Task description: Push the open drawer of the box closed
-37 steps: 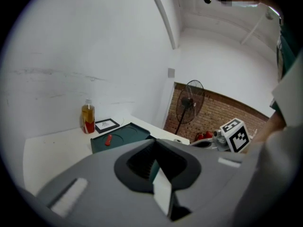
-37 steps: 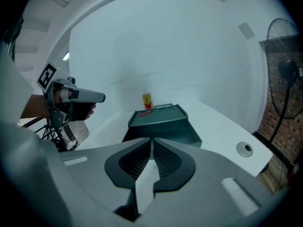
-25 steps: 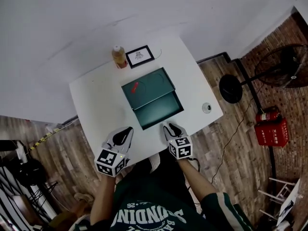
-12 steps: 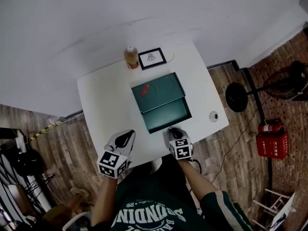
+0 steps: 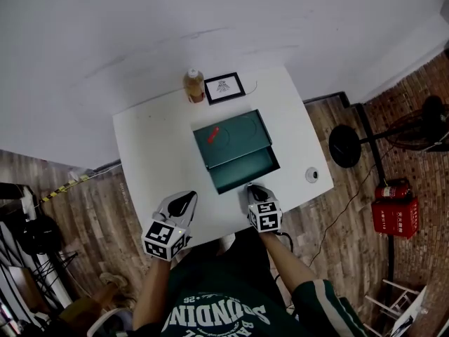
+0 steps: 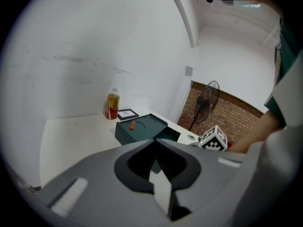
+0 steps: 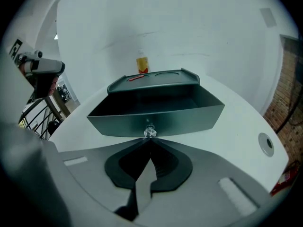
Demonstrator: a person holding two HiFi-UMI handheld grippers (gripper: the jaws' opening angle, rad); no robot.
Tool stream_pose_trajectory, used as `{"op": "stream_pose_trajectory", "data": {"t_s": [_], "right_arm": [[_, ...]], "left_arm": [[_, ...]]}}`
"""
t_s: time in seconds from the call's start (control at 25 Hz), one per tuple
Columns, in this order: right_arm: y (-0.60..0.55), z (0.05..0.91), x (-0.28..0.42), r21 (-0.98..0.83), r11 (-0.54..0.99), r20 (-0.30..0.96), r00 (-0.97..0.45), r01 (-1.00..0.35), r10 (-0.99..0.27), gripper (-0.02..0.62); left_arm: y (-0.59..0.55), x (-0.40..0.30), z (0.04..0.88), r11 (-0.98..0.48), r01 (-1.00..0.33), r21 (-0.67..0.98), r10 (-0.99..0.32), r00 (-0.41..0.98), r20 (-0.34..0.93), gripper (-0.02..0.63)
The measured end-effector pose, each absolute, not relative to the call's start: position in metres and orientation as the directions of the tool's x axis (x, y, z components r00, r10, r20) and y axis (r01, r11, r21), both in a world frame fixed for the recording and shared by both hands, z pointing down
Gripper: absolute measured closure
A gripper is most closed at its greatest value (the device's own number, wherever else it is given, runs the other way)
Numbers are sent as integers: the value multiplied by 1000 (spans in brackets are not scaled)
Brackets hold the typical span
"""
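While the head view sets the box [image 5: 231, 133] on the white table [image 5: 151, 153], its drawer [image 5: 242, 170] pulled out toward the right gripper [image 5: 254, 190], bare tabletop lies ahead of the left gripper [image 5: 184, 201]. Left gripper view: jaws clenched together, empty. Only the right gripper view shows its closed tips right at the drawer's clear knob [image 7: 150, 132].

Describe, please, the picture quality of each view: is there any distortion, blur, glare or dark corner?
Head view: evenly lit and sharp, with soft shadows on the table. Left gripper view: strong fisheye with black corners; the left gripper is soft near the lens, and the box is clearer. Right gripper view: the same fisheye and black corners; the drawer is sharp and its knob glints.
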State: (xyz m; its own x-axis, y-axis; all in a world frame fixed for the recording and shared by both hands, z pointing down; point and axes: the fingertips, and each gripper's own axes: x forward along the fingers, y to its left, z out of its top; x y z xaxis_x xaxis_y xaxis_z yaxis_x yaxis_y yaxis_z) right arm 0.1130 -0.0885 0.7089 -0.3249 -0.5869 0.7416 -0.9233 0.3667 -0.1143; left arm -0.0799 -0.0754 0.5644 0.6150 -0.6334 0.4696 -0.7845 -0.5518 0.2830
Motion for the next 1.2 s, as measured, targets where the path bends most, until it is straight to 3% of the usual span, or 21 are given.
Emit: {"op": "stream_pose_trajectory", "data": {"t_s": [1.2], "right_arm": [[-164,710,85,-162,399,766,-370,-902,-526,592]], "left_arm": [[-81,-108,553,-442,-856,266,-709,516,482,552]]}}
